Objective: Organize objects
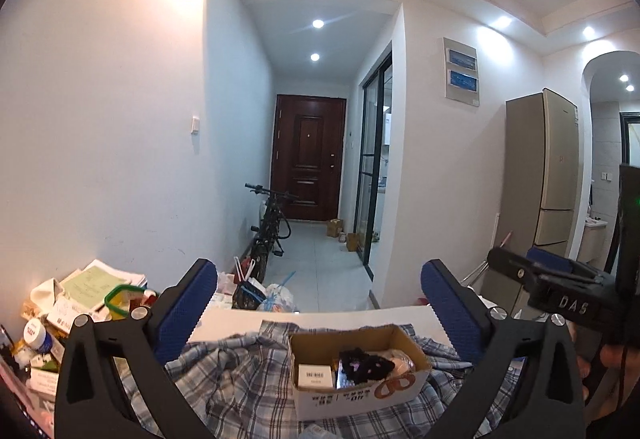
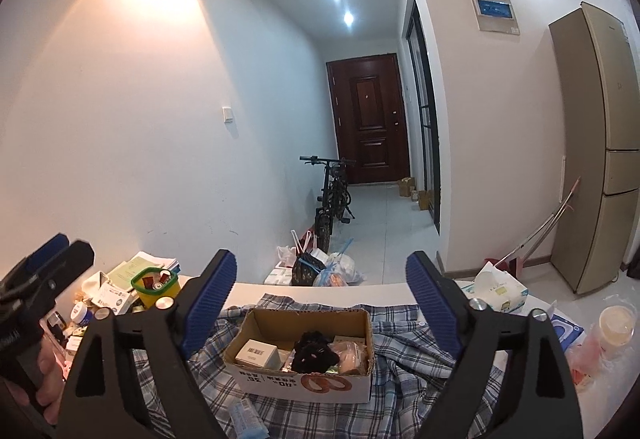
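An open cardboard box (image 1: 360, 379) (image 2: 304, 355) sits on a blue plaid shirt (image 1: 240, 371) (image 2: 404, 359) on a white table. Inside lie a small white carton (image 1: 314, 375) (image 2: 256, 353), a black scrunchie-like bundle (image 1: 366, 363) (image 2: 314, 351) and a pale wrapped item (image 2: 352, 355). My left gripper (image 1: 320, 291) is open and empty, held above and before the box. My right gripper (image 2: 320, 279) is open and empty, likewise above the box. The right gripper shows in the left wrist view (image 1: 560, 287); the left one shows at the right wrist view's left edge (image 2: 44, 271).
A clutter pile with papers, a green-rimmed yellow container (image 2: 156, 287) and jars stands at the table's left. A tissue pack (image 2: 496, 289) and a lidded cup (image 2: 616, 323) stand at the right. Beyond the table are bags, a bicycle (image 2: 332, 195) and a fridge (image 2: 596, 143).
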A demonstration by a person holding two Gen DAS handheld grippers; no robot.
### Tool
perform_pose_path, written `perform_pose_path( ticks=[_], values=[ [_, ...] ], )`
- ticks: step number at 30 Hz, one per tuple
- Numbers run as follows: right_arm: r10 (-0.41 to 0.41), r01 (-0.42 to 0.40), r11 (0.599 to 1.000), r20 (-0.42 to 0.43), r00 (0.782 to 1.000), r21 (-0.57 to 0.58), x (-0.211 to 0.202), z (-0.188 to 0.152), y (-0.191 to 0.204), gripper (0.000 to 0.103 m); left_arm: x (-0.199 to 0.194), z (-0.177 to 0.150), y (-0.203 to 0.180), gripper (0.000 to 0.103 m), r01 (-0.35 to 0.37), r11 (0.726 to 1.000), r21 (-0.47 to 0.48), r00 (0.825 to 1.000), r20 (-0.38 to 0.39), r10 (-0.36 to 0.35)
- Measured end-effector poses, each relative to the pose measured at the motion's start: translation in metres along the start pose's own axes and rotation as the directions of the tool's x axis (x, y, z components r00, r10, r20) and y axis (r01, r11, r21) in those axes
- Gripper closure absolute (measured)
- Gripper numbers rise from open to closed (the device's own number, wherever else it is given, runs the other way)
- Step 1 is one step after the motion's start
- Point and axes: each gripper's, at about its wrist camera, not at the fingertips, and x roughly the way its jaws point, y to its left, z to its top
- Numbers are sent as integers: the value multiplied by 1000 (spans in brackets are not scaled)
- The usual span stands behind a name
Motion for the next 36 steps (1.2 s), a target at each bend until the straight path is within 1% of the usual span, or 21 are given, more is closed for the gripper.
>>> perform_pose_path(
  ticks=[2,4,7,11,13,19,22,28,34,36],
  values=[
    [9,-10,1000,14,1000,6,-5,-3,3,13,-5,-9,2,0,9,1000,-10,1000,-15,-9],
    [37,-37,999,18,999,9,-8,-8,5,12,-11,-17,3,0,-13,1000,-2,1000,-12,13],
    [38,-38,999,11,999,-1,-14,-20,8,12,-16,-29,1,0,-36,999,23,999,-13,36],
    [19,-19,1000,-14,1000,-18,-15,-40,9,11,-16,-46,9,0,-31,999,10,998,-57,31],
    [14,-15,1000,-41,999,-23,-14,-54,9,11,-16,-59,14,0,-34,999,7,996,-85,35],
    [-7,4,1000,-90,996,-31,-13,-86,4,11,-13,-95,23,0,-50,999,0,986,-159,50],
    [-26,21,999,-122,992,-37,-11,-98,3,11,-10,-106,26,0,-43,999,-25,982,-187,37],
    [-46,36,997,-158,986,-67,-7,-112,4,11,-5,-121,28,0,-34,999,-40,973,-231,24],
    [-52,42,997,-173,984,-59,-1,-113,1,11,-3,-125,28,0,-18,999,-44,964,-265,5],
    [-55,44,997,-174,983,-66,0,-113,2,11,2,-126,28,0,8,999,-41,956,-293,-20]
  ],
)
